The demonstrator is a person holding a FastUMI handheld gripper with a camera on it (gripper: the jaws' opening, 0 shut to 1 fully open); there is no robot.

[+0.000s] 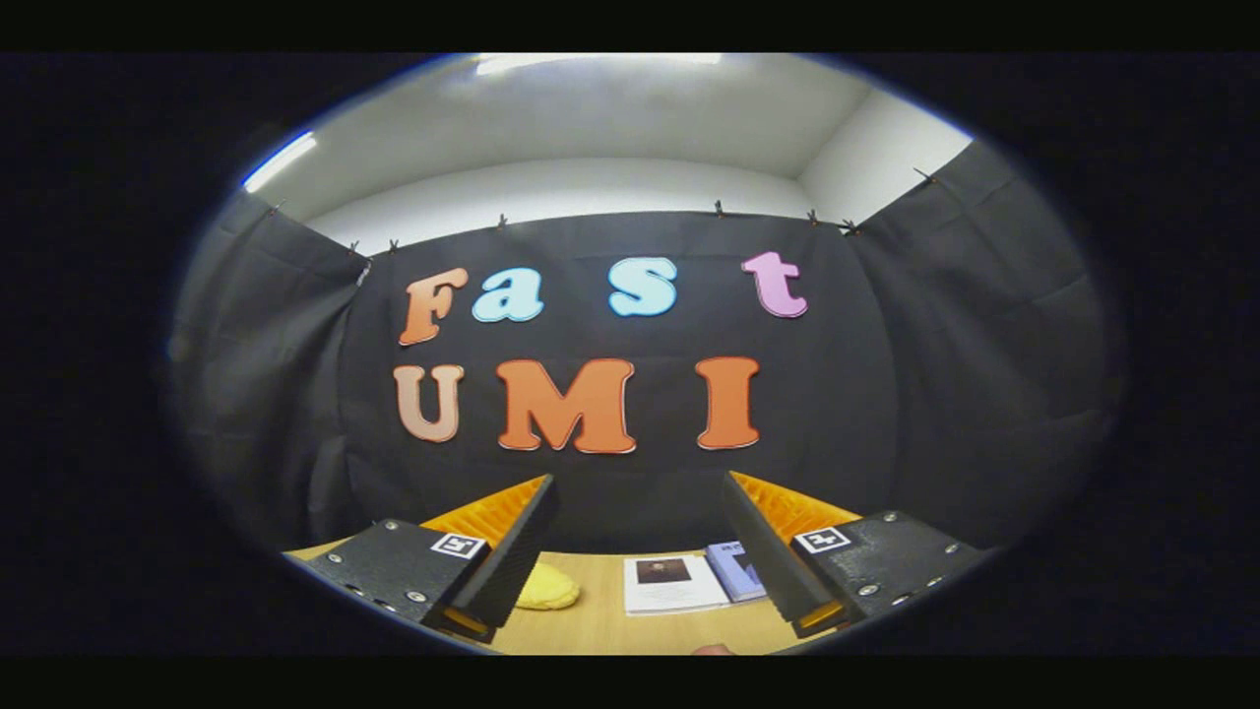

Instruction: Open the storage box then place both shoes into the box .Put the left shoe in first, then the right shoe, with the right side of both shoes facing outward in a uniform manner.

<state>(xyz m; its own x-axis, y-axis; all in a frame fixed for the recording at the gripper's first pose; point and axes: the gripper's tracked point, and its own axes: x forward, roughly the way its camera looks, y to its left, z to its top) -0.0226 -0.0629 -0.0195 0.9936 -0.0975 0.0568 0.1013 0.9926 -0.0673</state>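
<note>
Two fingers of the gripper [638, 551] stand spread and empty, aimed level over the table [600, 630], so any task item must lie lower.

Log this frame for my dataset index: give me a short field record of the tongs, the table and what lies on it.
tongs: open, fingers spread wide, nothing between them
surface: wooden table, below and ahead of the fingers
yellow object: soft-looking lump on the table, beside one finger
white booklet: flat on the table, between the fingers
blue booklet: beside the white one, partly behind the other finger
shoes, storage box: not identifiable
</note>
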